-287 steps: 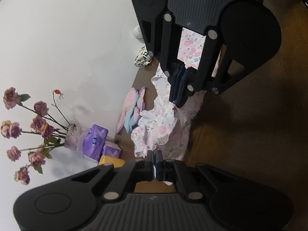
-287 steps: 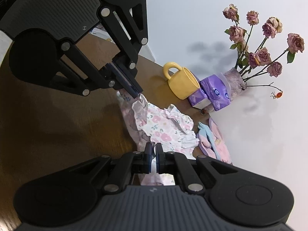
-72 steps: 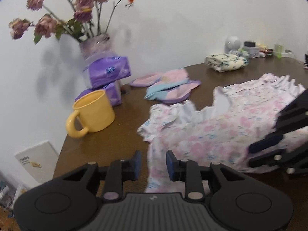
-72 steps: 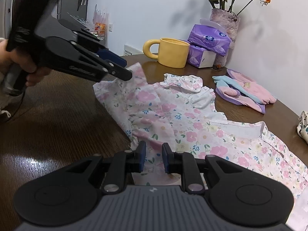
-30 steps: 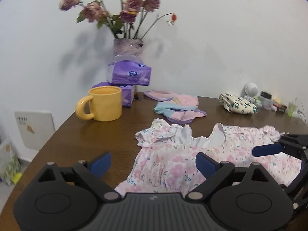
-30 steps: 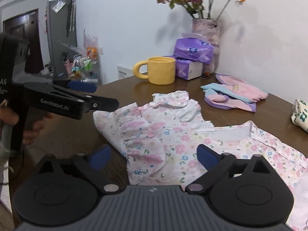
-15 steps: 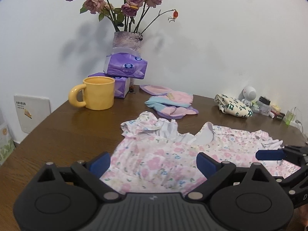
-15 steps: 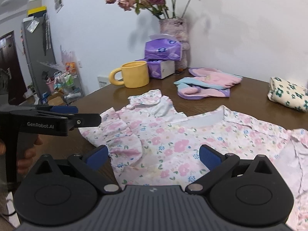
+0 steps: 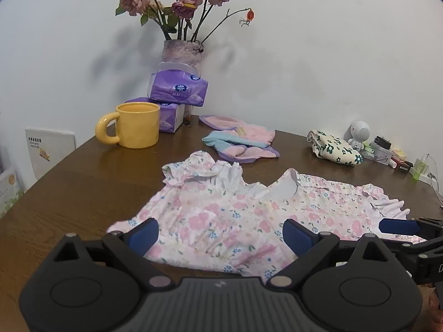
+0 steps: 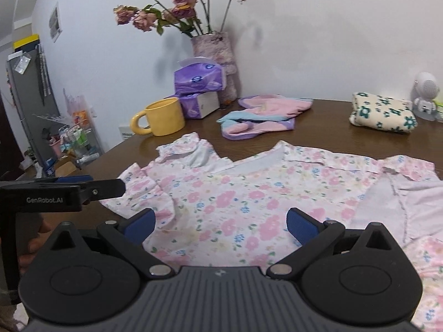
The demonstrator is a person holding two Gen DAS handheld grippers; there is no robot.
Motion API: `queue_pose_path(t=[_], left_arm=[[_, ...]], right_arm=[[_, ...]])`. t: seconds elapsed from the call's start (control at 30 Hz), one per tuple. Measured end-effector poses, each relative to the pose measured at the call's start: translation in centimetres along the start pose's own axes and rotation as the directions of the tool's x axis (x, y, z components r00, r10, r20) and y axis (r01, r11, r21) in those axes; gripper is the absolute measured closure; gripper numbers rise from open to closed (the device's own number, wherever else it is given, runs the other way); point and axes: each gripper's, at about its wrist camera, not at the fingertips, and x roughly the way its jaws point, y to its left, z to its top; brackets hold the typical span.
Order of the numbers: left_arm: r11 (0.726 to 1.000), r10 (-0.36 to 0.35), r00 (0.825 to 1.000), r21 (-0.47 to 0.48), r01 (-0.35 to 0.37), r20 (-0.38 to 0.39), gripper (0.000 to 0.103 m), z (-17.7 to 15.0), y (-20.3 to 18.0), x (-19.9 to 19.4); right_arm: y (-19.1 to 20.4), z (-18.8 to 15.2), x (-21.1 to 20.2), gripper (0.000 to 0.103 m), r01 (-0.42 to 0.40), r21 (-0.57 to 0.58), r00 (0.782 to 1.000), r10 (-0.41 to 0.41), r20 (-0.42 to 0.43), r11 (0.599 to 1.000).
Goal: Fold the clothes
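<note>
We are holding both grippers low over a pink floral dress (image 9: 235, 215) that is lying spread across a dark wooden table (image 9: 69, 193), its white collar facing the wall. The left gripper (image 9: 221, 235) is hovering at the near hem with its jaws standing wide apart and gripping nothing; the right gripper (image 10: 221, 227) is doing likewise, jaws spread wide above the flowered cloth and empty. Behind the dress, a yellow mug (image 9: 135, 128) is sitting just beside two purple tissue packs (image 9: 177, 88), one stacked on the other, in front of a vase of dried roses (image 9: 182, 52). A pink and blue garment (image 9: 241, 141) is lying near the dress's collar, and a folded cream cloth with dark green flowers (image 10: 382, 116) is resting well apart to the right, beside a small white figurine (image 10: 426, 94).
</note>
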Motion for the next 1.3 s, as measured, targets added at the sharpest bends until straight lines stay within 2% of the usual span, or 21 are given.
queue_pose_path(t=[0.13,0.4,0.7,0.97,1.1,1.2,1.3], left_arm=[[1.0,-0.002,1.0,0.012,0.002,-0.006,0.007,-0.4,-1.0,0.1],[0.998,-0.05,0.998,0.039,0.051,-0.032,0.007,-1.1,-2.8,0.4],[0.996,-0.062,0.996,0.061,0.066,-0.058,0.007,-1.8,-4.5,1.0],[0.992,-0.077,0.995,0.098,0.083,-0.066,0.007,-1.7,-5.8,1.4],[0.988,-0.078,0.995,0.132,0.086,-0.067,0.007,-0.8,-6.6,1.8],[0.977,-0.118,0.991,0.169,0.128,-0.069,0.007,0.9,-7.2,2.0],[0.962,-0.161,0.984,0.211,0.174,-0.078,0.007,3.2,-8.6,2.5]], right_arm=[[-0.6,-0.3,-0.3,0.0,0.028,0.013,1.0,-0.028,-0.003,1.0],[-3.2,-1.2,-1.7,0.0,0.027,0.107,1.0,-0.026,-0.008,0.994],[-6.2,-2.7,-3.5,0.0,0.115,0.159,0.993,-0.113,-0.02,0.981],[-8.6,-2.2,-5.4,0.0,0.143,0.143,0.989,-0.145,0.004,0.979],[-9.8,-2.0,-6.4,0.0,0.158,0.136,0.987,-0.161,0.017,0.978],[-10.6,-1.8,-7.2,0.0,0.168,0.13,0.985,-0.173,0.026,0.977],[-11.6,0.1,-7.9,0.0,0.183,0.058,0.982,-0.185,0.043,0.981]])
